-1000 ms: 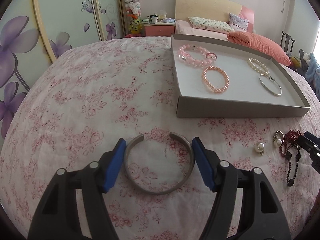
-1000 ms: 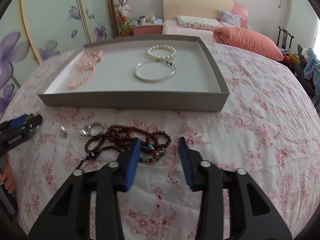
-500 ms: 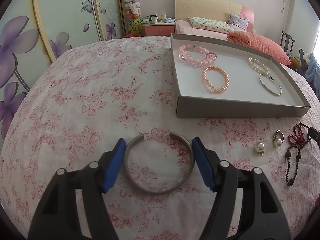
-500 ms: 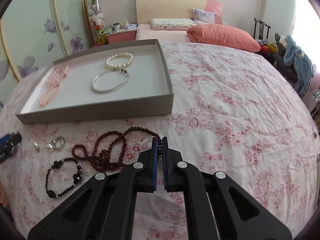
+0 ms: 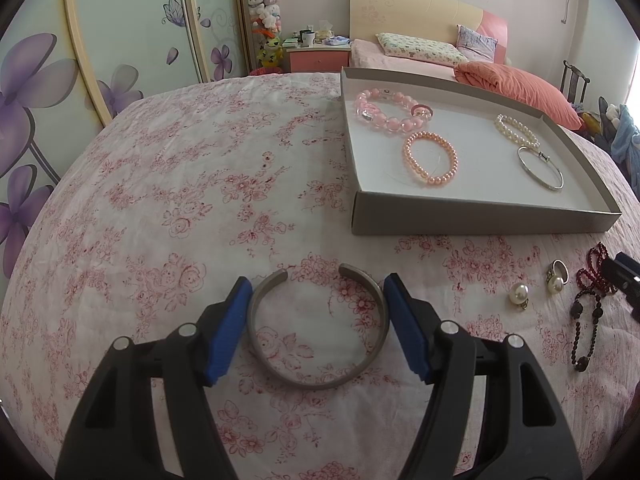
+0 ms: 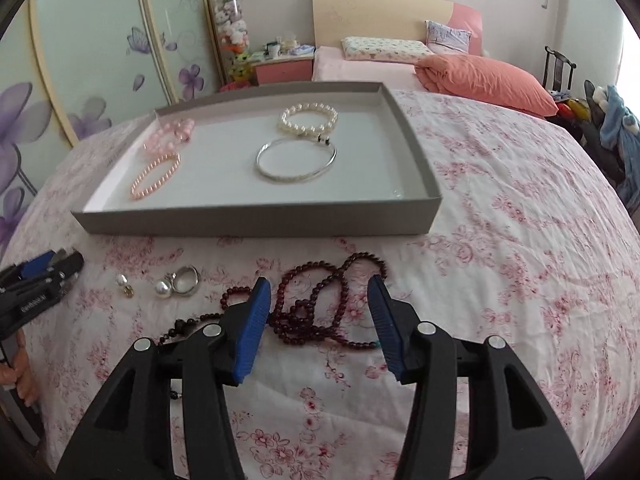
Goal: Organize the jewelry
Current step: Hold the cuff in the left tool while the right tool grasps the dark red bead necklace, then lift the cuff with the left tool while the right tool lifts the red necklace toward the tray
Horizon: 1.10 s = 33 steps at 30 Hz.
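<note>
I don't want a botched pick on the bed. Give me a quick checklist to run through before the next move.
1. Left gripper straddles the cuff: ok.
2. Left pads pressing the cuff: cannot tell; they look just beside it.
3. Right gripper over the dark red beads: ok; jaws are opening, beads lie loose between them.
4. Beads free of the black bracelet: cannot tell; the strands lie close.
5. Room in the tray: ok, bare floor toward the right side.
6. Pearl earring and ring clear of both grippers: ok.
</note>
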Available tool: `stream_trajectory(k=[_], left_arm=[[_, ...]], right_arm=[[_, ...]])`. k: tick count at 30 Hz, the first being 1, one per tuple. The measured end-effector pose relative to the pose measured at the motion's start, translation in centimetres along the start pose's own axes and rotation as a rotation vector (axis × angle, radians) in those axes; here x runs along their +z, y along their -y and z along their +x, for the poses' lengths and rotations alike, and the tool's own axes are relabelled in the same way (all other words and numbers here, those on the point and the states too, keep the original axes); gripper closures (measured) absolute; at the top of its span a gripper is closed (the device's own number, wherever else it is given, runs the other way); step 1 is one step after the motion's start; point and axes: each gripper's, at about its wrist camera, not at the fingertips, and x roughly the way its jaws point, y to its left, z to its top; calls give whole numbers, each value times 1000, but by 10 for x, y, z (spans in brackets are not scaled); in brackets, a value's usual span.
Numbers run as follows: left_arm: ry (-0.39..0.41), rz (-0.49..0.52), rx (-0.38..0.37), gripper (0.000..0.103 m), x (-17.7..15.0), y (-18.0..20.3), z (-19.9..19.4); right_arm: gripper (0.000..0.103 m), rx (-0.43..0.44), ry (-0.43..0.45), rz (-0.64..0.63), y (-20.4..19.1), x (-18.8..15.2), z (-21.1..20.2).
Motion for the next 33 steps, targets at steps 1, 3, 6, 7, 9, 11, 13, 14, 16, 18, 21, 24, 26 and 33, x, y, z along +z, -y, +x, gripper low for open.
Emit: stream_trajectory(k=[1,3,6,7,9,11,13,14,16,18,21,24,26,33], left_arm=[[0,0,0,37,0,0,0],[0,0,0,37,0,1,0],[0,0,0,37,0,0,0],[0,0,0,37,0,0,0],[0,0,0,37,0,1,0],[0,0,0,37,0,1,0],[0,0,0,37,0,1,0],[0,0,0,37,0,1,0],[0,0,0,37,0,0,0],[0,0,0,37,0,0,0],[0,1,0,37,0,1,0],[0,1,0,37,0,0,0],[0,1,0,37,0,0,0],[0,0,0,37,1,0,0]], right_arm=[[51,-13,-14,-8,-1,-1,4],[55,-30,-8,-21,-1,-4,6],[89,-42,-2,-25,3,-6,3],[91,-55,-1,-26,5,-5,3],[92,-76,6,-20,13,-5,3],[93,-79,6,19,24,-6,2],[93,-66,6,50,32,-6,1],[93,-61,6,55,34,-6,1],[93,-57,6,58,35,-7,1],[93,-57,6,58,35,-6,2],[93,-57,6,57,35,-6,1],[93,-57,6,58,35,-6,2],[93,-59,6,56,35,-6,2],[93,-46,7,63,35,-6,2]])
